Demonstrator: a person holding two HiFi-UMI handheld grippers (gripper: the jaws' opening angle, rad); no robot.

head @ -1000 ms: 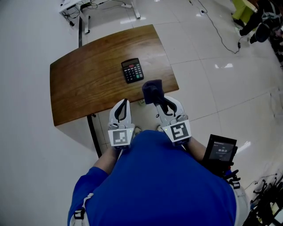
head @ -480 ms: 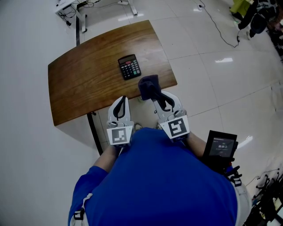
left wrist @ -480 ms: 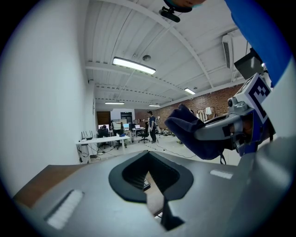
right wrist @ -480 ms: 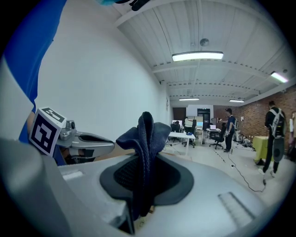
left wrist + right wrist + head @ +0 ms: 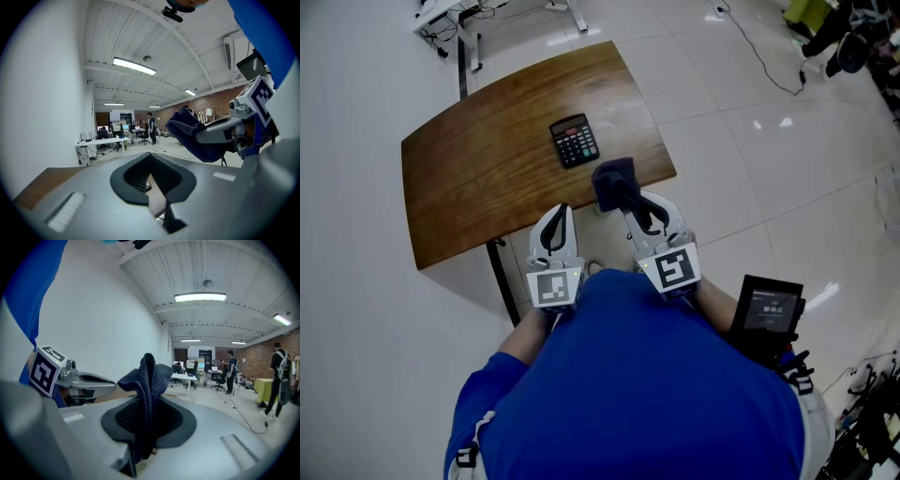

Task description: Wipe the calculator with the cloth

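1. Calculator (image 5: 576,141): flat on the table (image 5: 469,178), keys up, nearer the right edge than the left, untouched.
2. Gripping the cloth (image 5: 612,178) in the right claw (image 5: 623,199), bunched just above the near right corner and apart from the calculator.
3. Nothing in the left claw (image 5: 560,217), closed, just off the near edge.
4. Likely to skid toward the right edge under a one-sided wipe, with nothing bracing it.
5. Could press or scrape keys with bare claw tips, given how little cloth stands past them.
6. Might lose the cloth mid-stroke if only a thin fold is pinched.
7. Safer with the left claw steadying one end first.
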